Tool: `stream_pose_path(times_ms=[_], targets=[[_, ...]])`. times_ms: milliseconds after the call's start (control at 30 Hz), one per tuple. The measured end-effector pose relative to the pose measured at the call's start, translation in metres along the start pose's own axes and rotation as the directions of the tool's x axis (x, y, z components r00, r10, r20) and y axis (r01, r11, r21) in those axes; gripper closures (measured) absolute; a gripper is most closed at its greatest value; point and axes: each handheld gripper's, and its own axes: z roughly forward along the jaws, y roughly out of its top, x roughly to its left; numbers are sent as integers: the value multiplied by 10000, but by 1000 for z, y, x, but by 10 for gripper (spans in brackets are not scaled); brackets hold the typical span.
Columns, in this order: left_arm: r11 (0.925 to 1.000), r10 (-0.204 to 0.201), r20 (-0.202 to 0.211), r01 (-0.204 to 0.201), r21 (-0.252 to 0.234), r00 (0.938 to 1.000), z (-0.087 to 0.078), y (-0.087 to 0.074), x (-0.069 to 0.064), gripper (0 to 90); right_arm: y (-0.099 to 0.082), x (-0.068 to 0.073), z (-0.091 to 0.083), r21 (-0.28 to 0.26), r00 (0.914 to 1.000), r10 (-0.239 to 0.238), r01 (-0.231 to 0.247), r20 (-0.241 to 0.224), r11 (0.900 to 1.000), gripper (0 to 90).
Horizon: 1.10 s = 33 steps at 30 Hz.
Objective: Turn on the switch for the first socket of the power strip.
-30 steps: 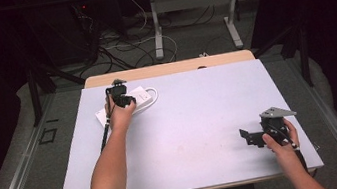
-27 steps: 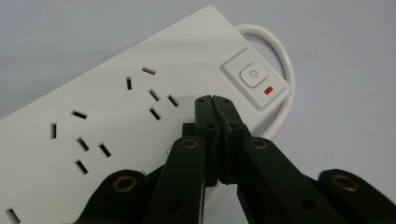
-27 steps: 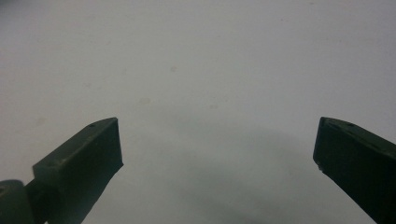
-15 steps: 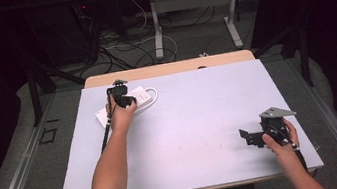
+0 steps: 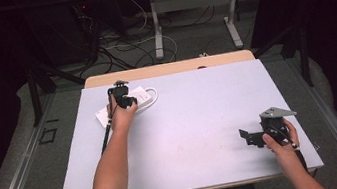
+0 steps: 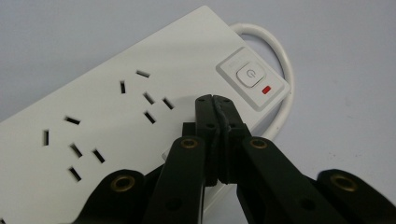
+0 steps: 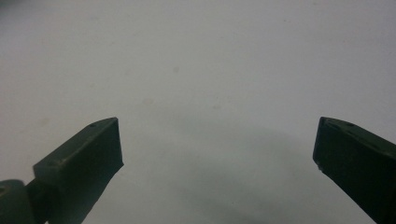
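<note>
Over the power strip [image 6: 116,121], the left gripper's [image 6: 215,100] jaws, pressed together, hide its edge.

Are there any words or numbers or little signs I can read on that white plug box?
No words or numbers can be read.
Power symbol, a circle with a short line: on the square white button of the white plastic power strip.
Beside it sits a small red light, unlabelled.
</note>
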Motion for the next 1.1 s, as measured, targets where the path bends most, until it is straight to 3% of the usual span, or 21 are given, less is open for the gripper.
stream_pose_path(times_ms=[133,633,833,1100], targets=[[9998,210,-126,-210,1,9997,0,0,-2,900,0,0,0,5,10000,6,-6,-2,10000,7],[9996,292,-101,-293,-44,9995,1,0,-2,886,0,-1,0,-9,10000,4,-4,24,10000,7],[9998,209,94,-209,26,9997,0,1,-2,835,-1,-3,-1,-4,9999,100,-100,20,10000,8],[9983,562,34,-562,124,9984,-1,1,-3,762,0,-3,0,-29,9999,161,-161,-39,9999,9]])
